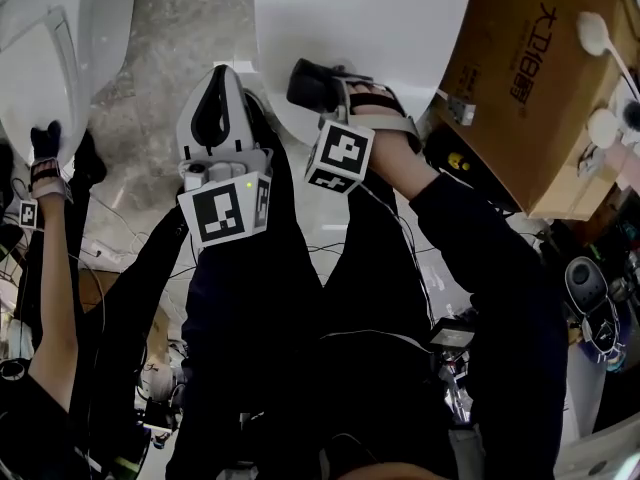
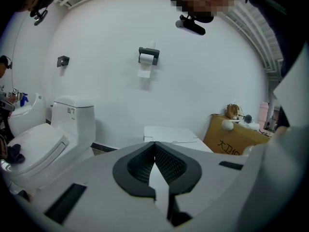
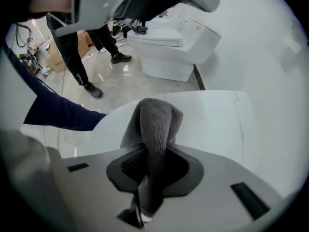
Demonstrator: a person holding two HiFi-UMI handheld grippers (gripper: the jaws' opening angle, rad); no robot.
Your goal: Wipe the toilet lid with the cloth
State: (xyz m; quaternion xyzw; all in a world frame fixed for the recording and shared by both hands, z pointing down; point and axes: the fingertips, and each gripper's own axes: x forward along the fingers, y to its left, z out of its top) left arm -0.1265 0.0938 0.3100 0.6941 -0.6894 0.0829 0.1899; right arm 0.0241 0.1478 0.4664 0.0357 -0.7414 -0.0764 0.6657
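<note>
— Cloth [image 3: 155, 124] first: where is it sitting?

— The right gripper [image 3: 153, 151] is clamping it. The jaws are closing on a grey, fuzzy fold. The free end is bulging out ahead of them, over the white toilet lid [image 3: 212, 124], near the lid's front edge.

— Is it pressing on the lid?

— Neither view is showing me whether the cloth and the lid are touching.

— And the left gripper [image 2: 154, 148]?

— Its jaws are pressing together tip to tip, and nothing is sitting between them. It is pointing over the toilet's tank [image 2: 170, 133] toward the white wall, where a paper-roll holder [image 2: 148, 56] is hanging. In the head view it is hovering just beside the right gripper, at the lid's left edge.

— What is standing around the toilet?

— A cardboard box [image 1: 520, 78] is standing just to the right of it, carrying a few small items that I am not making out. A second toilet [image 2: 53, 134] is standing to the left, well apart. Another person's arm [image 1: 55, 268] is reaching toward that one, and a dark bundle [image 1: 45, 140] is resting against its lid.

— Anything on the floor?

— Cables are trailing across the pale floor [image 1: 170, 28] behind the person holding the grippers, whose dark sleeves are filling the lower part of the head view.
</note>
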